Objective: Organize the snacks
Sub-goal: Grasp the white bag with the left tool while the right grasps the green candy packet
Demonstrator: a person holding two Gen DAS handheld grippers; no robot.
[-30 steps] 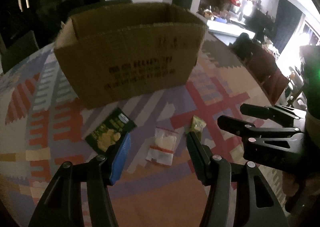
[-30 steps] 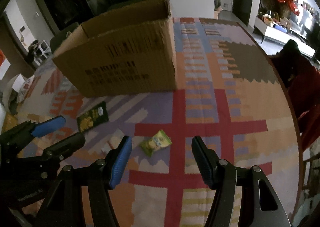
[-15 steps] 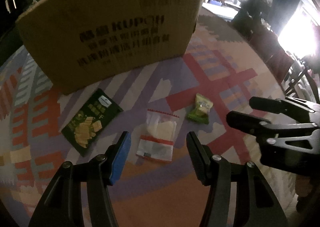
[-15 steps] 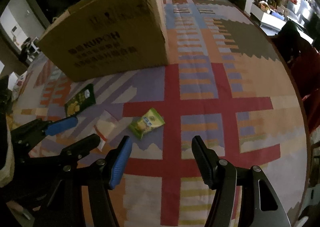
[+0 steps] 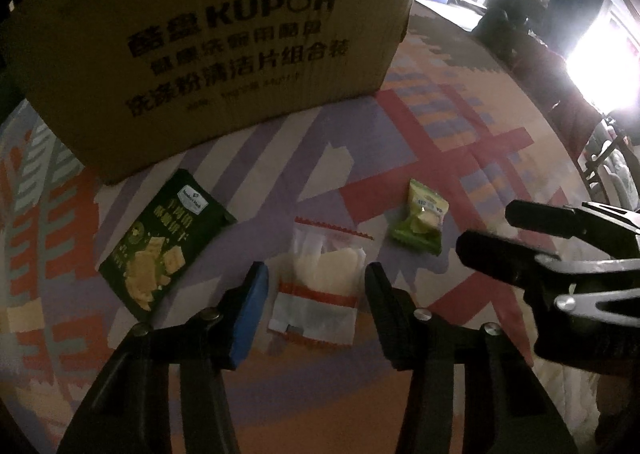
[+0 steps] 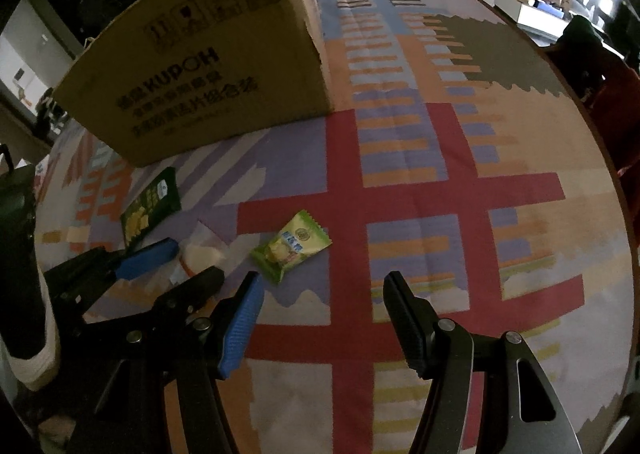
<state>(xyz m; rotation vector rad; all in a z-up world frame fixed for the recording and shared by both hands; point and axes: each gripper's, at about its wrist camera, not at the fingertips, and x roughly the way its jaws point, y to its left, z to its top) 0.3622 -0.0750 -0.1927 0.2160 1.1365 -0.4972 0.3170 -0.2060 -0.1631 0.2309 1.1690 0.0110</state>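
Note:
Three snack packets lie on the patterned tablecloth in front of a cardboard box (image 5: 224, 53), which also shows in the right wrist view (image 6: 208, 69). A clear packet with a red stripe (image 5: 320, 286) lies between the fingers of my open left gripper (image 5: 316, 286); in the right wrist view that gripper (image 6: 180, 258) straddles the clear packet (image 6: 200, 254). A dark green cracker packet (image 5: 164, 242) lies to its left. A light green candy packet (image 6: 290, 246) lies just ahead and left of my open right gripper (image 6: 324, 294), and shows in the left wrist view (image 5: 420, 221).
The round table (image 6: 560, 213) carries a colourful cloth; its edge curves along the right. Dark chairs (image 6: 600, 69) stand beyond that edge. The box blocks the far left of the table.
Both grippers have moved forward and down toward the table. The left gripper now straddles the clear packet; the right has closed in on the light green packet. Both stay open.

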